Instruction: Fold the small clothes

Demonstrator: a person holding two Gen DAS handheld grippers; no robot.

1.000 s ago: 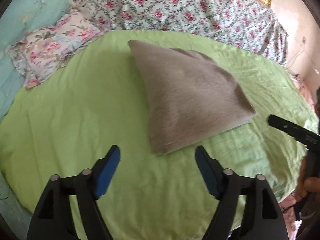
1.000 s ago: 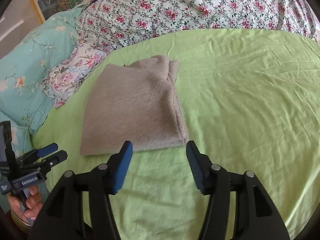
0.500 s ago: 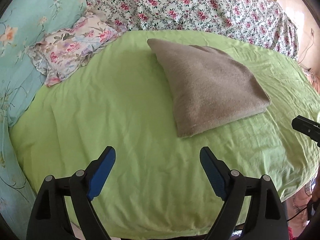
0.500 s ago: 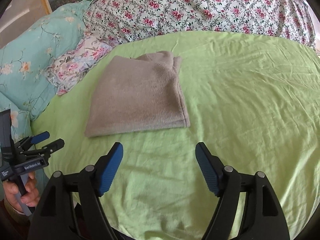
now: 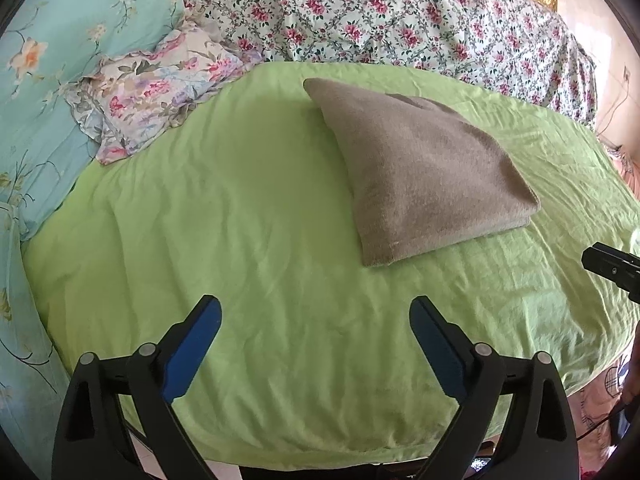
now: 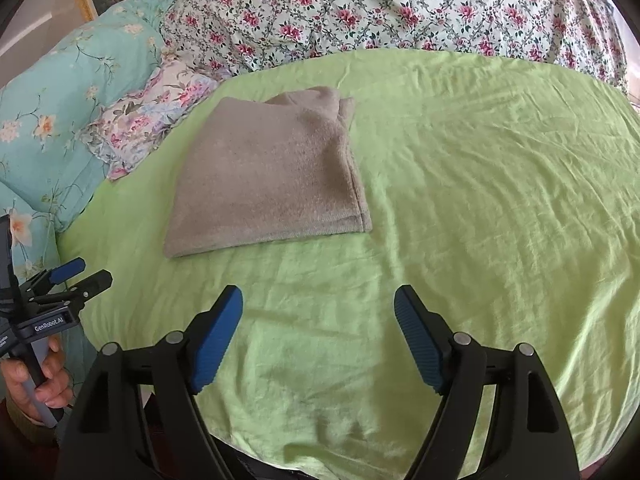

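A grey-brown fuzzy garment (image 5: 420,172) lies folded flat on the green sheet (image 5: 240,240); it also shows in the right wrist view (image 6: 268,172). My left gripper (image 5: 316,320) is open and empty, hovering over the sheet short of the garment's near corner. My right gripper (image 6: 318,308) is open and empty, back from the garment's near edge. The left gripper also shows at the right wrist view's left edge (image 6: 76,276), held in a hand. A tip of the right gripper (image 5: 612,268) shows at the left wrist view's right edge.
A small floral pillow (image 5: 156,92) and a turquoise floral quilt (image 5: 60,60) lie to the left. A rose-patterned blanket (image 5: 400,16) runs along the back. The green sheet's front edge (image 5: 320,452) drops off just below my grippers.
Both grippers have drawn back from the folded garment toward the front edge of the bed. The garment has stayed in place.
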